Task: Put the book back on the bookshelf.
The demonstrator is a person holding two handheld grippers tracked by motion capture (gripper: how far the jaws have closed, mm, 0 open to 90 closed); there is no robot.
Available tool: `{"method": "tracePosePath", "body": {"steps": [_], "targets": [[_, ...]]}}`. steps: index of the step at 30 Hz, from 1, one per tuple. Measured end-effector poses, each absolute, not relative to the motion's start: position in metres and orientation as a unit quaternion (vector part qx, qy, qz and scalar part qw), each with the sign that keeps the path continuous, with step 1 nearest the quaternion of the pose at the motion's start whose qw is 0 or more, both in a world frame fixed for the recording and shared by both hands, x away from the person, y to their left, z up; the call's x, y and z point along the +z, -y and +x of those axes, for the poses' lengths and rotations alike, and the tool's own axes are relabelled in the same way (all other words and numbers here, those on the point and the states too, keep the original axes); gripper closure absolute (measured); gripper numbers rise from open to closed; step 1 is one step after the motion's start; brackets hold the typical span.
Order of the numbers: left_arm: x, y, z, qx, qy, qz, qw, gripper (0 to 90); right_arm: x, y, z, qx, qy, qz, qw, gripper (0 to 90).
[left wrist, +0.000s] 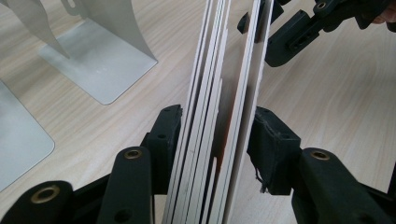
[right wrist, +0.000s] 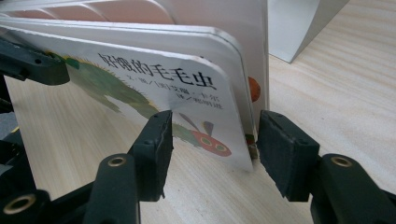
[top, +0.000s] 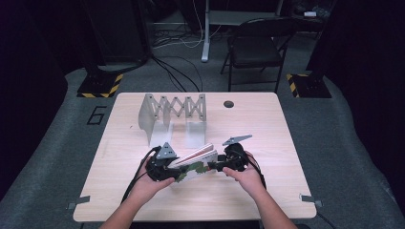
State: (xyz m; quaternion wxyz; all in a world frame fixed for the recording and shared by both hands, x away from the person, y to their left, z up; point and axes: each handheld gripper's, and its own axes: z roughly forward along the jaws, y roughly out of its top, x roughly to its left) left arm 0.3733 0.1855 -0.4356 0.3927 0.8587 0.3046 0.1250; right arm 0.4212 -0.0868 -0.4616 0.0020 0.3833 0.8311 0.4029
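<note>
A: The left gripper clasps one end of a children's board book, its black jaws pressed against the outer boards so the thick pages stay bunched together rather than fanning open.

B: And the right gripper?

A: It is clamped on the opposite end of the same book, jaws pinching the cover with the green caterpillar picture and the boards behind it. With a grip at each end, the book hangs between the two hands just above the table, near the person's edge, tilted with its far side raised.

B: Why both ends?

A: Likely because the stiff leaves splay: in the left gripper view a gap still shows between the pages. Squeezing from both sides keeps it a single slab that can be carried level.

B: Carried where?

A: Probably toward the grey bookend rack standing well apart at the table's far side, its upright plates joined by an expanding lattice. The slots stand empty, and a closed book would slide in upright more easily than a gaping one.
</note>
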Motion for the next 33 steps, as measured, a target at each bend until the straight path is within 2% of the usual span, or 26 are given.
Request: {"method": "tracePosePath", "body": {"steps": [16, 33], "targets": [[-0.432, -0.172, 0.363, 0.120, -0.294, 0.871, 0.376, 73.8, -0.462, 0.089, 0.424, 0.406, -0.824, 0.395, 0.017, 45.6], [-0.435, -0.164, 0.366, 0.127, -0.298, 0.875, 0.358, 69.6, -0.463, 0.088, 0.424, 0.406, -0.824, 0.395, 0.017, 45.6]]}}
